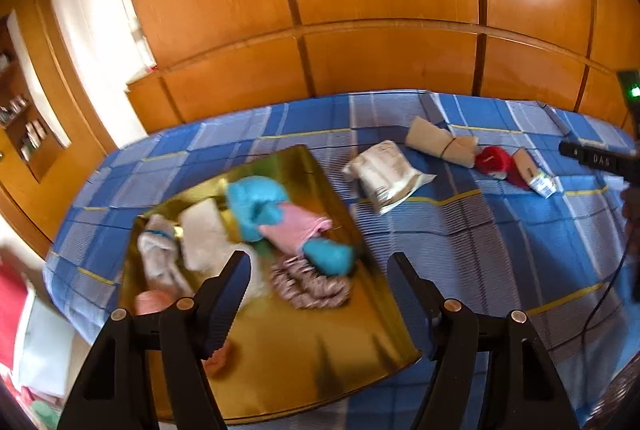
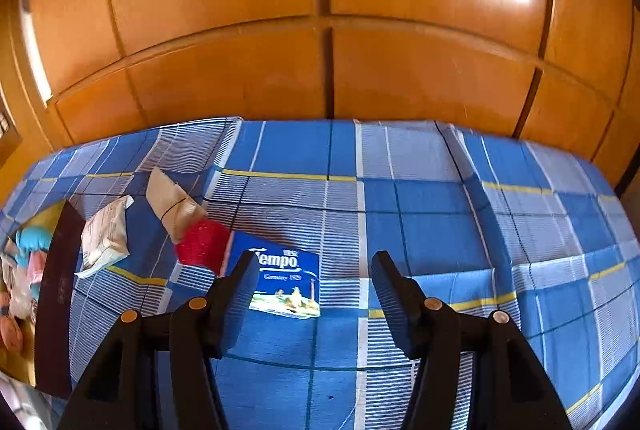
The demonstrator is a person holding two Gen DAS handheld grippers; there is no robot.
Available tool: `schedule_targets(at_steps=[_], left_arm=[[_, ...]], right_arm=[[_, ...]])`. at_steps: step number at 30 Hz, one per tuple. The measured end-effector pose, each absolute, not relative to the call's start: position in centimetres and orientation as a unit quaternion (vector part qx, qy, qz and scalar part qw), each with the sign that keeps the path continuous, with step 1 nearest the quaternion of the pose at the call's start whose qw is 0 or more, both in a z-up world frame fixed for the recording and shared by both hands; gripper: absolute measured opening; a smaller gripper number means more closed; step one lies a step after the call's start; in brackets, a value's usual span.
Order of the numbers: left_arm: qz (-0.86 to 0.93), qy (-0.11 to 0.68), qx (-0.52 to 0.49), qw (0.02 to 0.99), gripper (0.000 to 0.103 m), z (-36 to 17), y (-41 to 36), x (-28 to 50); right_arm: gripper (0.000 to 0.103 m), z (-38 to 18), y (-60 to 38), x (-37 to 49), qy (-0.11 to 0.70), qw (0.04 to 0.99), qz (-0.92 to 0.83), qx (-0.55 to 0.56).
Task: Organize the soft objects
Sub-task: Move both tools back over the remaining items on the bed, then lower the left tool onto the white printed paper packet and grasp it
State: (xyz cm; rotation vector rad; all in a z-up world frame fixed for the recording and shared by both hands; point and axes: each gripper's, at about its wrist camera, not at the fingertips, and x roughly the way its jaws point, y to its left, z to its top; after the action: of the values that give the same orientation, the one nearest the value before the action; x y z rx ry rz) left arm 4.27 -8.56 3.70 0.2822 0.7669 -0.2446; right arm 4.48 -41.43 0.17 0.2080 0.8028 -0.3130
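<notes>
The right gripper (image 2: 314, 280) stands with its jaws apart and nothing between them, hovering over the blue checked bedspread (image 2: 440, 197). Just beyond its left finger, at about 11 o'clock from the gap, lies a blue Tempo tissue pack (image 2: 286, 276), its long axis running roughly 12 to 6 o'clock, so this hand is much the nearer for a pickup there. Touching the pack at 10 o'clock sits a red soft roll (image 2: 202, 248), then a beige bundle (image 2: 172, 203) and a white wipes packet (image 2: 105, 236). The left gripper (image 1: 318, 270) is likewise open and empty, above a gold tray (image 1: 304, 342). At 10 to 12 o'clock from its jaws the tray holds a turquoise-and-pink plush item (image 1: 276, 216), a patterned scrunchie-like cloth (image 1: 308, 284), pale socks (image 1: 160, 254) and a white folded cloth (image 1: 202, 230).
</notes>
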Motion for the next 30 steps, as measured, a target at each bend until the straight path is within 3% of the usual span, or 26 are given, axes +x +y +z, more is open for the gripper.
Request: schedule_targets(at_steps=[8, 18, 30], left_arm=[[-0.168, 0.446, 0.073, 0.876, 0.071, 3.7, -13.3, 10.5], [-0.148, 0.561, -0.003, 0.814, 0.075, -0.1, -18.3, 20.2], [-0.097, 0.593, -0.007, 0.800, 0.080, -3.2, -18.5, 23.8]], right_arm=[[0.059, 0.9, -41.8, 4.1, 0.375, 0.907, -0.138, 0.131], [0.059, 1.6, -42.1, 4.3, 0.372, 0.908, -0.120, 0.149], [0.059, 1.7, -42.8, 4.1, 0.373, 0.904, -0.116, 0.175]])
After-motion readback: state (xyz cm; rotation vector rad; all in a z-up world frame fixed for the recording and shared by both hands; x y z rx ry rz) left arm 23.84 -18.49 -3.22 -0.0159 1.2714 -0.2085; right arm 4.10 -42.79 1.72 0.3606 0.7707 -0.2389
